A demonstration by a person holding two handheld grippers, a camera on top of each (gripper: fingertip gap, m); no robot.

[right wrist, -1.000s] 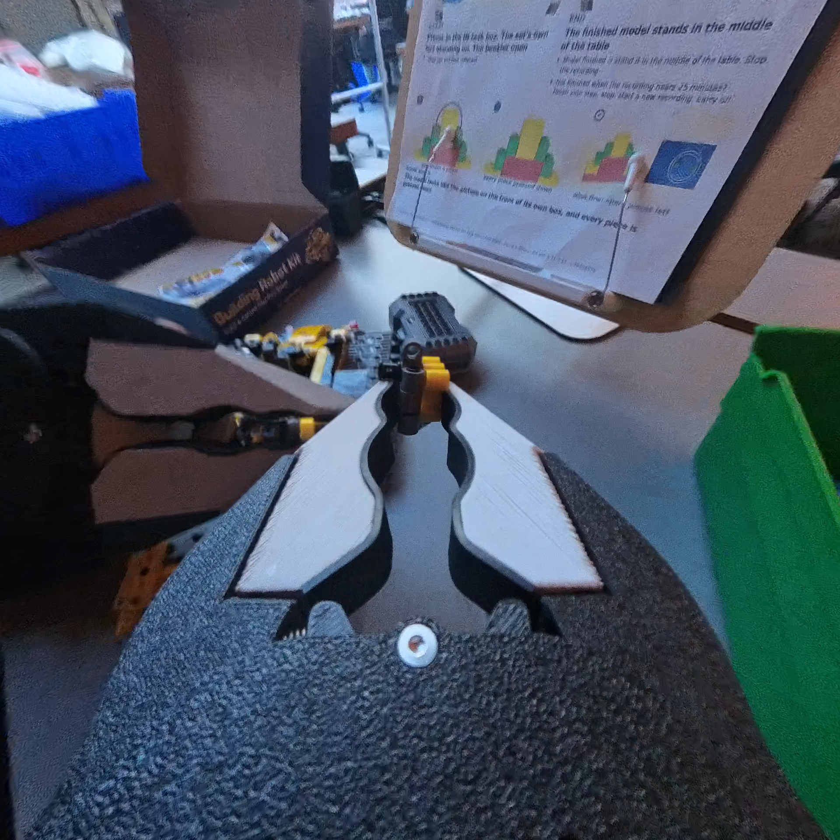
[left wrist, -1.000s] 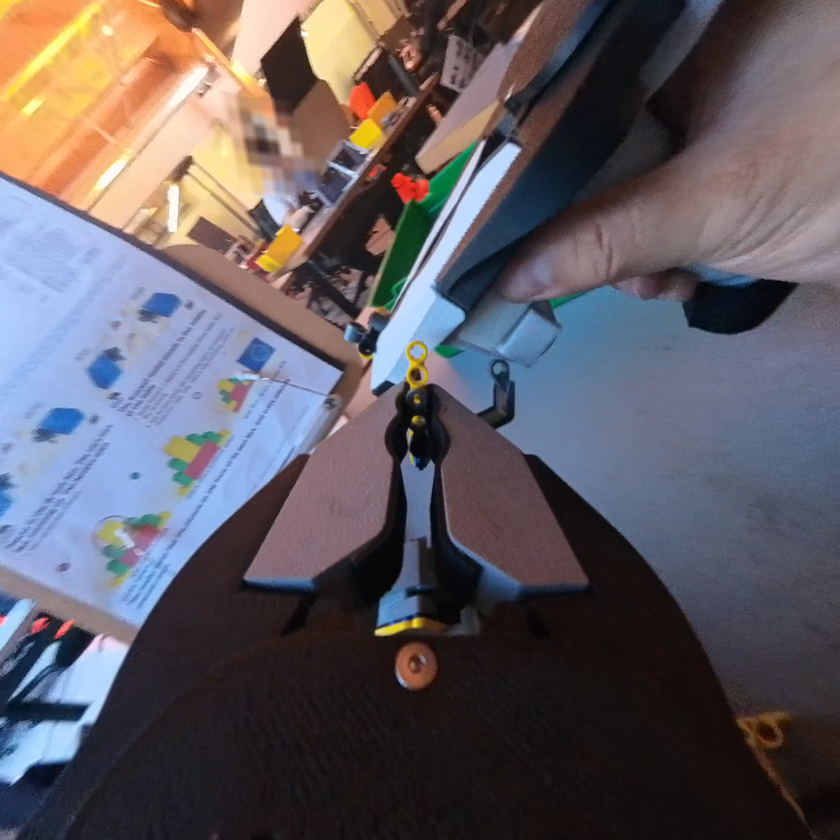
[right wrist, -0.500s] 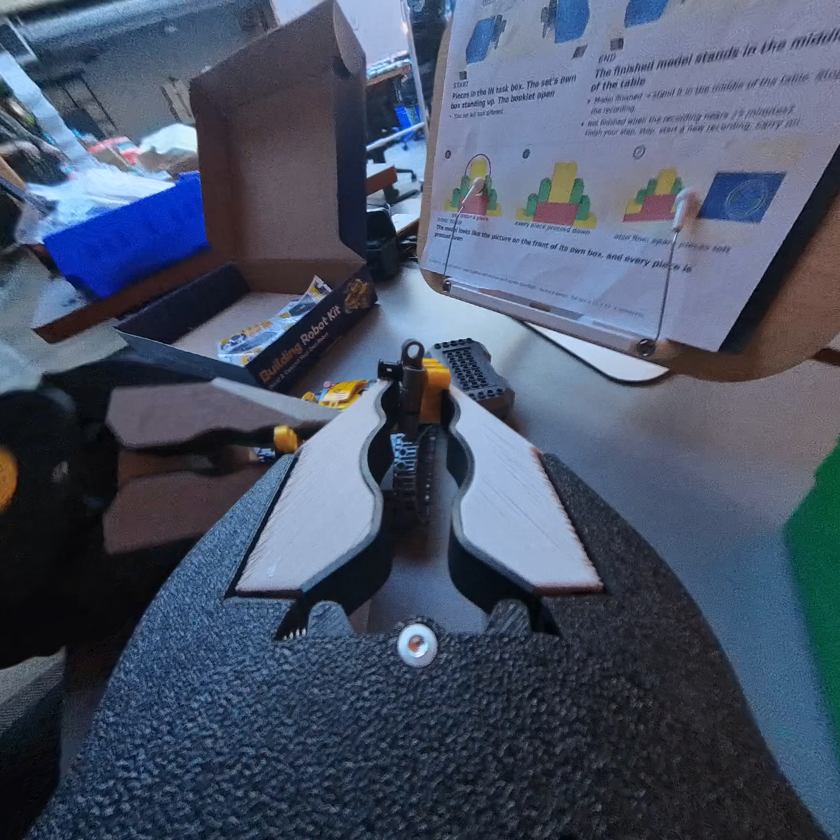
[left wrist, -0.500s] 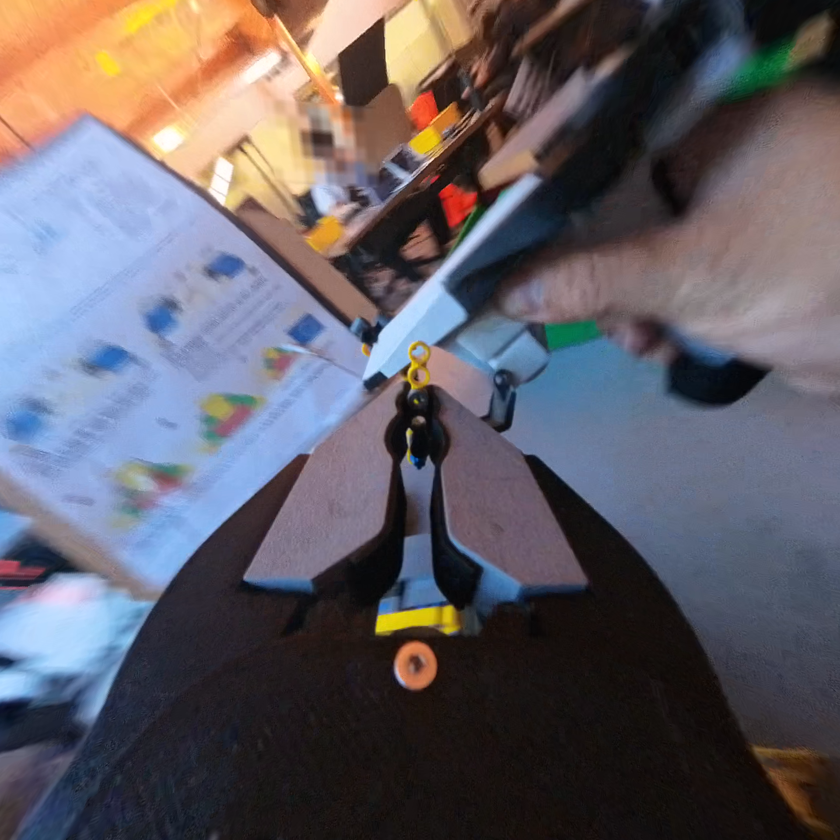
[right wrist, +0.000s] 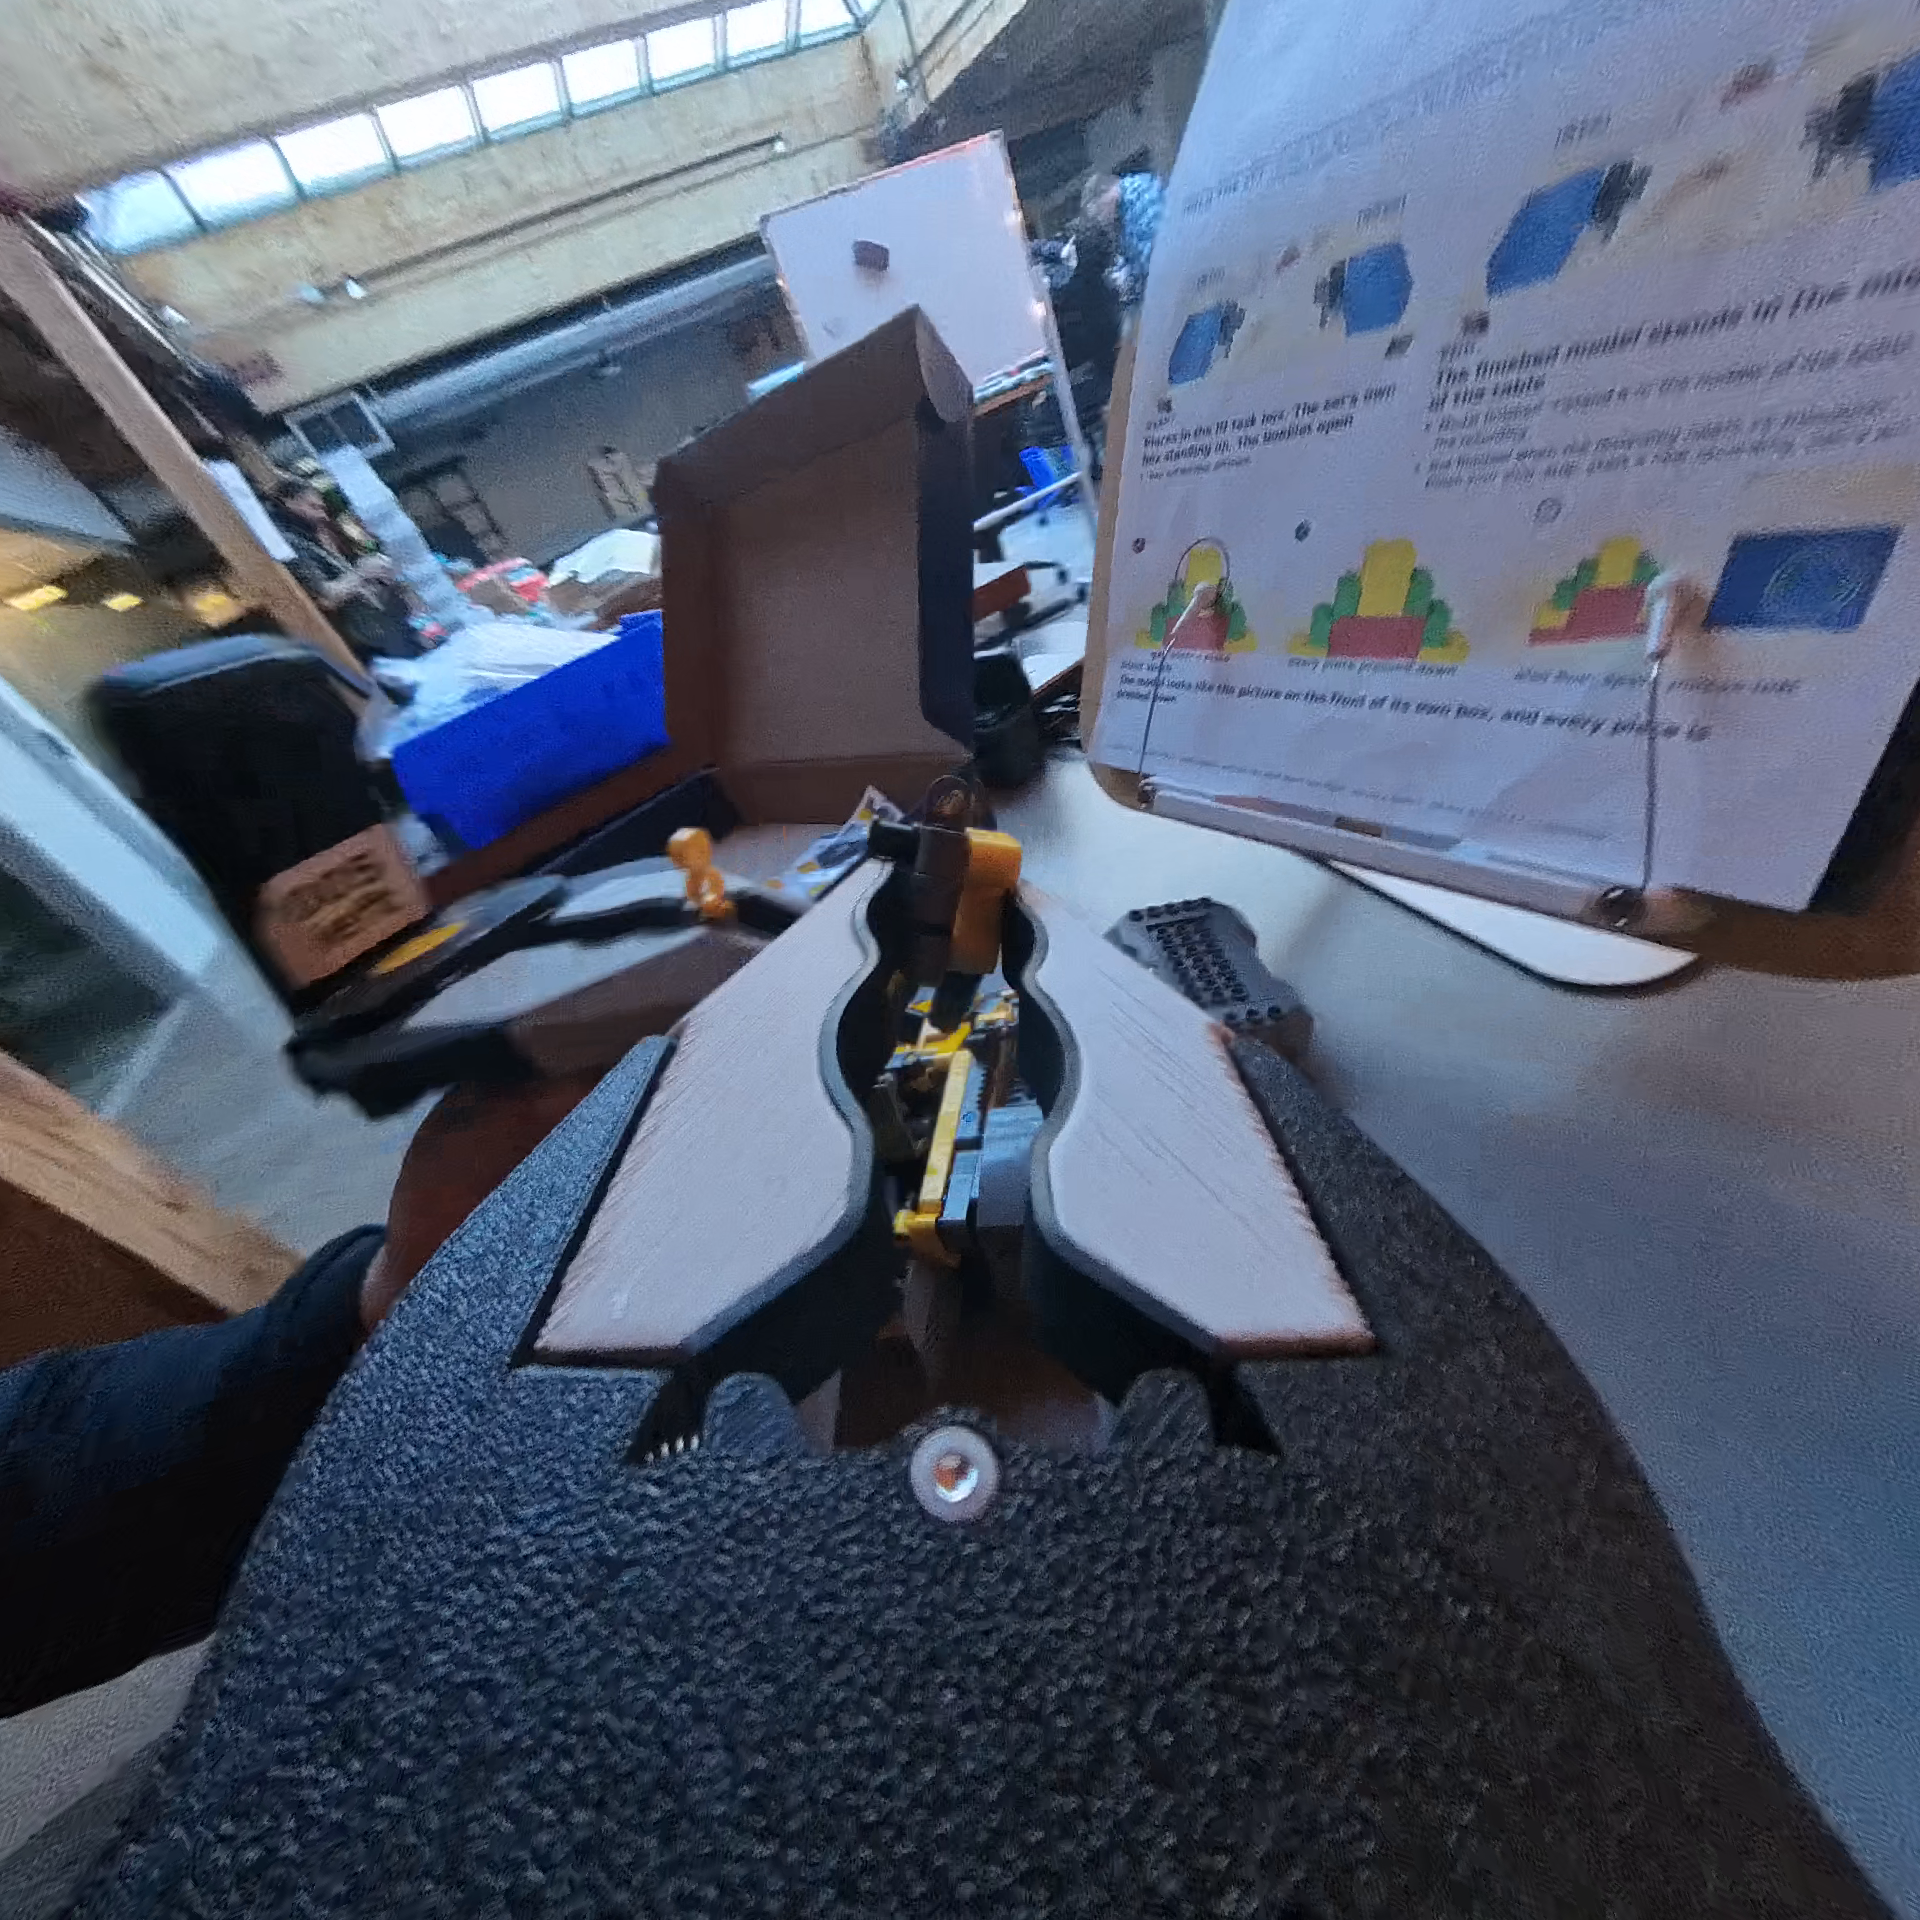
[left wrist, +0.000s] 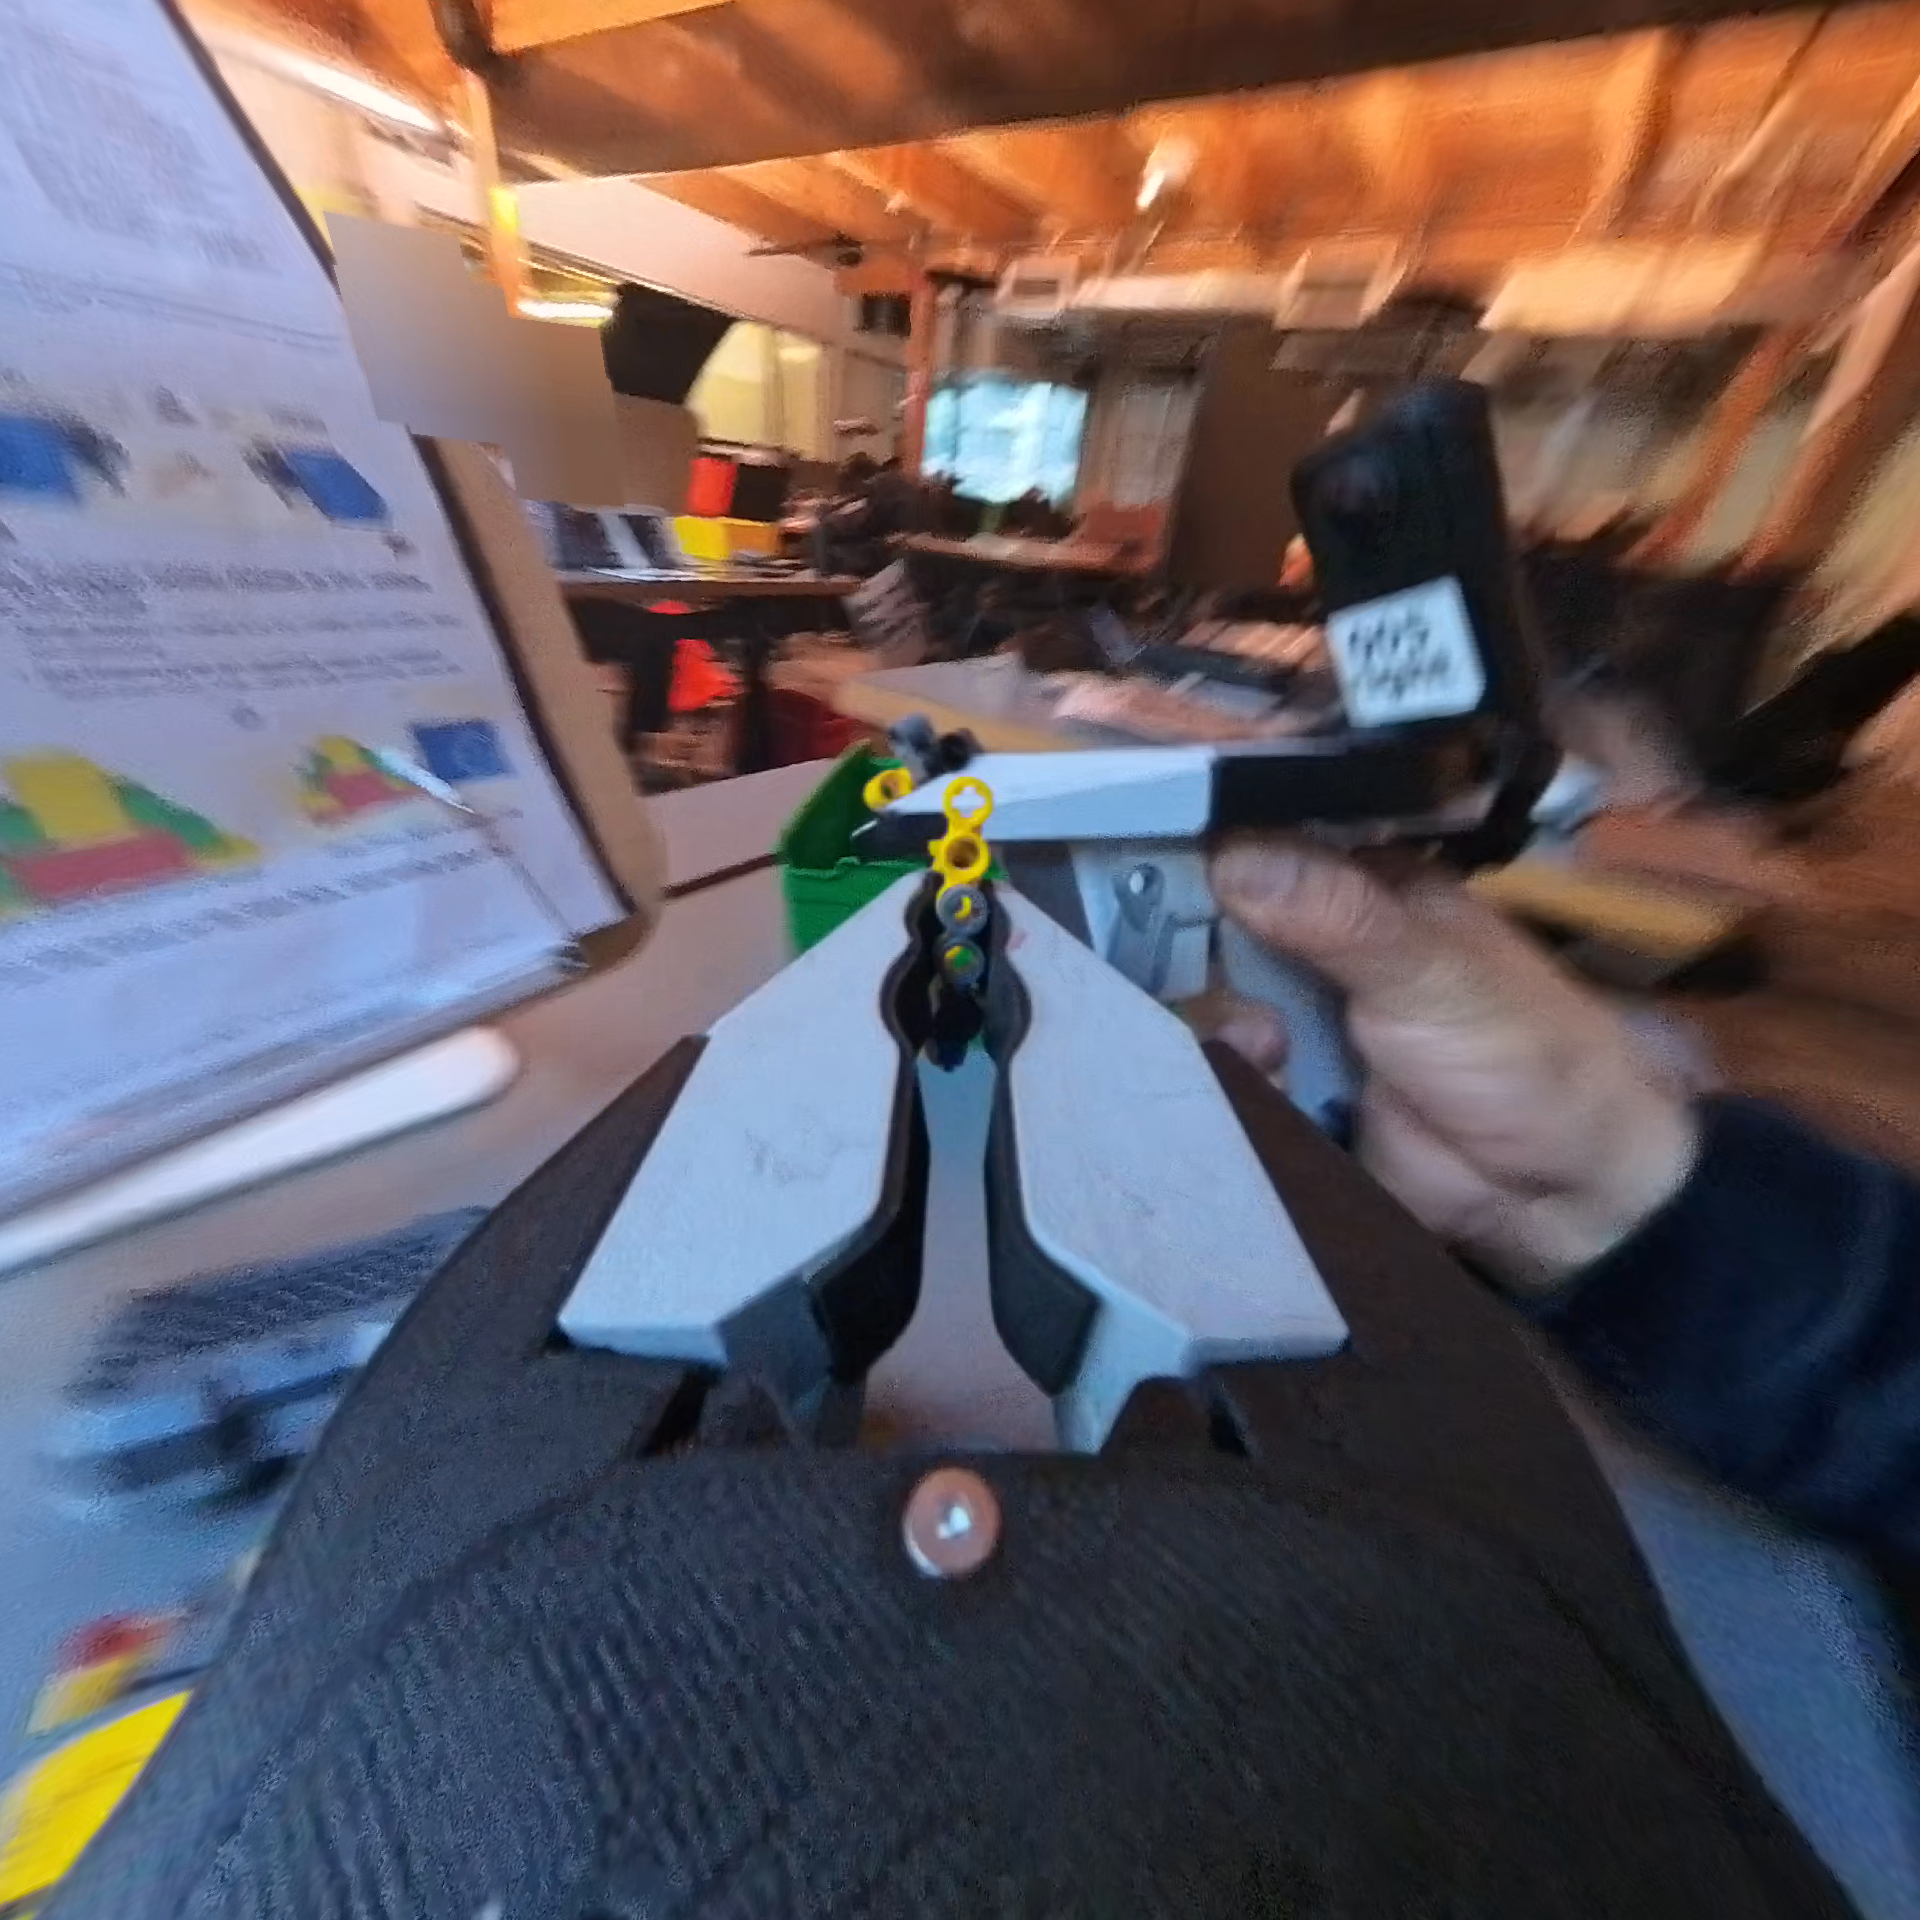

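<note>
My left gripper [left wrist: 958, 925] is shut on a thin beam with holes, yellow at its tip [left wrist: 963, 831] and dark lower down. My right gripper [right wrist: 951, 904] is shut on a small dark and yellow piece [right wrist: 982, 883]. More yellow, black and grey parts [right wrist: 945, 1122] show between its fingers; I cannot tell whether they are attached. Both grippers are held up off the table, tips close together. In the left wrist view the right gripper's pale fingers [left wrist: 1049, 808] come in from the right, just behind the beam tip, gripped by a hand [left wrist: 1455, 1070]. The left gripper [right wrist: 623, 935] shows left in the right wrist view.
An instruction sheet on a wooden stand [right wrist: 1507, 520] rises at the right of the table; it also shows in the left wrist view [left wrist: 208, 727]. An open cardboard box [right wrist: 821, 603], a dark studded part [right wrist: 1205, 961], a blue bin [right wrist: 530, 727] and a green bin [left wrist: 831, 862] are nearby. Less than 4 cm separates the two grippers' tips.
Both grippers have lifted and tilted up, so more of the room shows behind them. Each has kept its piece. The right gripper now lies level across the left view.
</note>
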